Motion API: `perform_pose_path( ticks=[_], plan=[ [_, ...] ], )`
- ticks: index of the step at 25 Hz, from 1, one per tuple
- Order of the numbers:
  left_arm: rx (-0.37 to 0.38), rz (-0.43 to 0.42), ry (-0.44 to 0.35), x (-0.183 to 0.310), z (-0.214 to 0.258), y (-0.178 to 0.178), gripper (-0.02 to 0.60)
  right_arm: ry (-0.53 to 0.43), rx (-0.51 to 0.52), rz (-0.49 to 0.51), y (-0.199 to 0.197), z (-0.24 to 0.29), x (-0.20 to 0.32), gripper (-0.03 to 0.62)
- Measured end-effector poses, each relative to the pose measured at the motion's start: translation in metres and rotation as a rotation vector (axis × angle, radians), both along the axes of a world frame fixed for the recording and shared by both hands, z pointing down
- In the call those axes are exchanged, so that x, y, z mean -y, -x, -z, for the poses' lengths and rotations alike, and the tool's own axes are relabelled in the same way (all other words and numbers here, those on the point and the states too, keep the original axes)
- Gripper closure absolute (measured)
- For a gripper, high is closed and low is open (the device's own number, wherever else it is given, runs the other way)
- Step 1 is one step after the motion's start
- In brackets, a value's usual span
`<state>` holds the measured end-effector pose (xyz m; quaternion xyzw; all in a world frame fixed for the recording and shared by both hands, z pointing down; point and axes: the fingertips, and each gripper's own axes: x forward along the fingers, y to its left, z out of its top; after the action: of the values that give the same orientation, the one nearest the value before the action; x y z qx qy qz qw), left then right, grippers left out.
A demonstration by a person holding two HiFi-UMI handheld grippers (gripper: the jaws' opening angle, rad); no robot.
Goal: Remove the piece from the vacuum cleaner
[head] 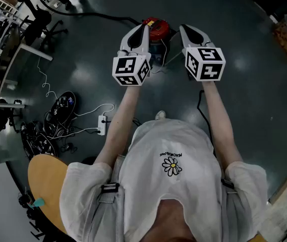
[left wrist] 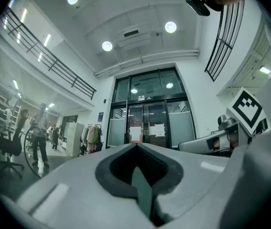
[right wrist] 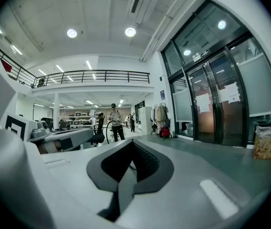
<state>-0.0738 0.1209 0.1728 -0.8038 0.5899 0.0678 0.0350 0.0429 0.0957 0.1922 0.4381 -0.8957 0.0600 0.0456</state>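
Observation:
In the head view a red canister vacuum cleaner (head: 156, 28) sits on the dark floor ahead, partly hidden between the two grippers, and its piece is not distinguishable. My left gripper (head: 144, 28) is held out at chest height just left of it, and my right gripper (head: 182, 29) just right of it. Both are well above the floor. In the left gripper view the left gripper (left wrist: 136, 147) has its jaws together with nothing between them. The right gripper (right wrist: 133, 143) looks the same in its own view. Both cameras point level across the hall, so neither shows the vacuum.
A white power strip (head: 102, 125) with cords and a heap of black cables (head: 57, 112) lie on the floor at left. A round wooden tabletop (head: 45, 183) is near my left side. Glass doors (left wrist: 145, 125) stand ahead. A person (right wrist: 114, 123) stands far off.

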Motion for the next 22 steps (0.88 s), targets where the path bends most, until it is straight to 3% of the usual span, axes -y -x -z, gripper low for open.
perform_pose_path(
  ticks=[12,22],
  plan=[
    [0.010,-0.006,0.002,-0.002,0.001,-0.005,0.580,-0.001,-0.021,-0.025,-0.016,-0.007,-0.003,0.571],
    [0.000,-0.006,0.034,-0.005,-0.011,-0.023,0.580,0.028,0.024,-0.041,-0.046,-0.016,-0.008,0.569]
  ],
)
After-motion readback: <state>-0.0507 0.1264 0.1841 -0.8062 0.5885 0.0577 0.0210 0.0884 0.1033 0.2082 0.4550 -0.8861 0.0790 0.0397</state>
